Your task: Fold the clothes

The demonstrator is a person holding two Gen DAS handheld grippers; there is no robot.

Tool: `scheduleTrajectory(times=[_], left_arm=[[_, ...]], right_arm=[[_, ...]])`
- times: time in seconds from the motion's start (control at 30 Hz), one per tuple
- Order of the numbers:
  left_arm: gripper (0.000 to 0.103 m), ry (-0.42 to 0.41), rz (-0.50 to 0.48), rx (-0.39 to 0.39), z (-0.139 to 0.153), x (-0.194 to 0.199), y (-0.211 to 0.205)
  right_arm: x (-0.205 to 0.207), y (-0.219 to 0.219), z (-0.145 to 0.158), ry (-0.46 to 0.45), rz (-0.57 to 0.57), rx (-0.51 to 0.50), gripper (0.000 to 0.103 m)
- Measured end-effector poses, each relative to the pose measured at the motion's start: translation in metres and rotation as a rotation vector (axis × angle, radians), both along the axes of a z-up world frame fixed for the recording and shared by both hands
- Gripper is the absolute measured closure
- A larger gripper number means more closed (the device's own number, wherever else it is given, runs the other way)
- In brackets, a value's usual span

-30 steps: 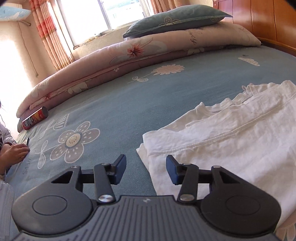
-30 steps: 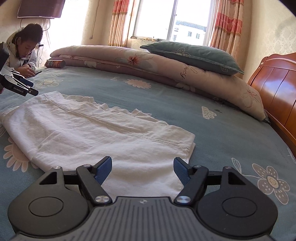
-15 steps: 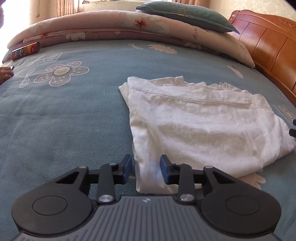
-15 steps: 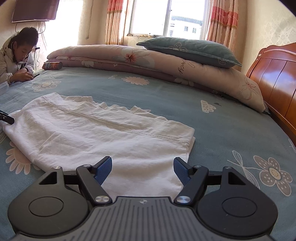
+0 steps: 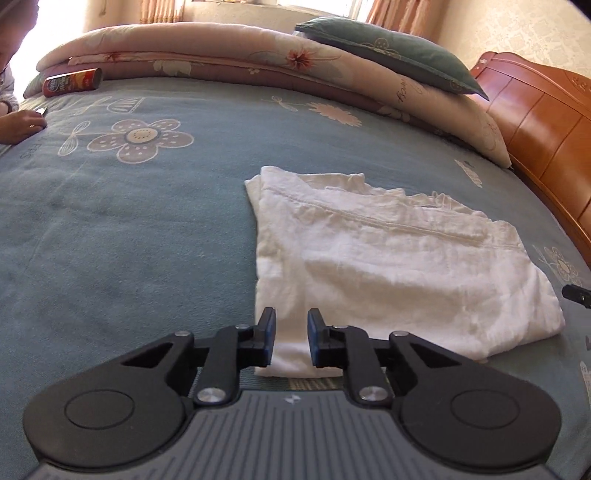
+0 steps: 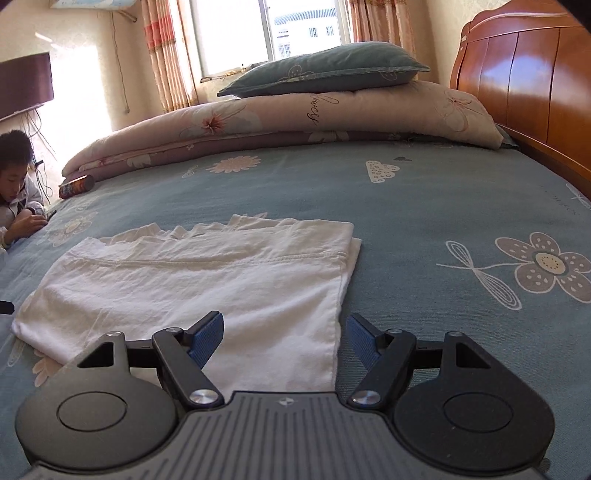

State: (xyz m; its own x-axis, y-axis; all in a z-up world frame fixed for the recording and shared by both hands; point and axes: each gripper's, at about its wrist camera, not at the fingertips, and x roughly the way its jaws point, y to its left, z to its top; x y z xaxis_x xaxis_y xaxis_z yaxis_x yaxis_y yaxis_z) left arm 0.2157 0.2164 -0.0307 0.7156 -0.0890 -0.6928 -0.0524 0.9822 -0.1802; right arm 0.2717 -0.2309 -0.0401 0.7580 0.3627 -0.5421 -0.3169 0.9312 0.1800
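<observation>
Bedroom seen from two cameras low over a bed (image 5: pixel 110 229) with a blue-grey flowered cover. In the left wrist view: white garment (image 5: pixel 388 266) folded into a rough rectangle, lying flat at centre and right of the frame. Left gripper (image 5: pixel 291 341) at bottom centre, blue-padded fingers (image 5: pixel 266 338) narrowed to a small gap straddling the near left corner of the garment, not yet clamped on the cloth. Tip of the other gripper just visible at the right edge, beside the garment's far end. Red snack can (image 5: pixel 72 82) lying on its side at upper left, against a rolled pink floral quilt (image 5: pixel 236 59); grey-green pillow (image 5: pixel 391 62) on top of the quilt; wooden headboard (image 5: pixel 535 122) at upper right. A person's hand (image 5: pixel 22 123) resting on the bed at the left edge. In the right wrist view: same garment (image 6: pixel 207 284) at centre left, stitched hem running across it. Right gripper (image 6: pixel 284 338) at bottom centre, fingers (image 6: pixel 207 334) spread wide, the left one over the cloth, the right one over bare bed cover beyond the garment's edge. Seated person (image 6: pixel 16 192) at the far left edge, window (image 6: pixel 291 29) with curtains at the top.
</observation>
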Motion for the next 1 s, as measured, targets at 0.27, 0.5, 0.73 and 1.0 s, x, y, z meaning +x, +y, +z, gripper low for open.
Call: scheduleTrajectory(times=[0.27, 0.5, 0.73, 1.0], left_arm=[[0.072, -0.060, -0.178, 0.043, -0.010, 0.067, -0.083], [0.072, -0.034, -0.072, 0.162, -0.042, 0.036, -0.038], [0.068, -0.001, -0.006, 0.145, -0.027, 0.012, -0.013], [0.045, -0.072, -0.036, 0.189, -0.016, 0.064, -0.041]], right_arm=[[0.008, 0.086, -0.014, 0.067, 0.238, 0.066, 0.026], [-0.004, 0.048, -0.029, 0.093, 0.215, -0.070, 0.022], [-0.007, 0.017, -0.023, 0.111, 0.161, -0.084, 0.018], [0.031, 0.034, -0.017, 0.047, 0.074, 0.020, 0.013]])
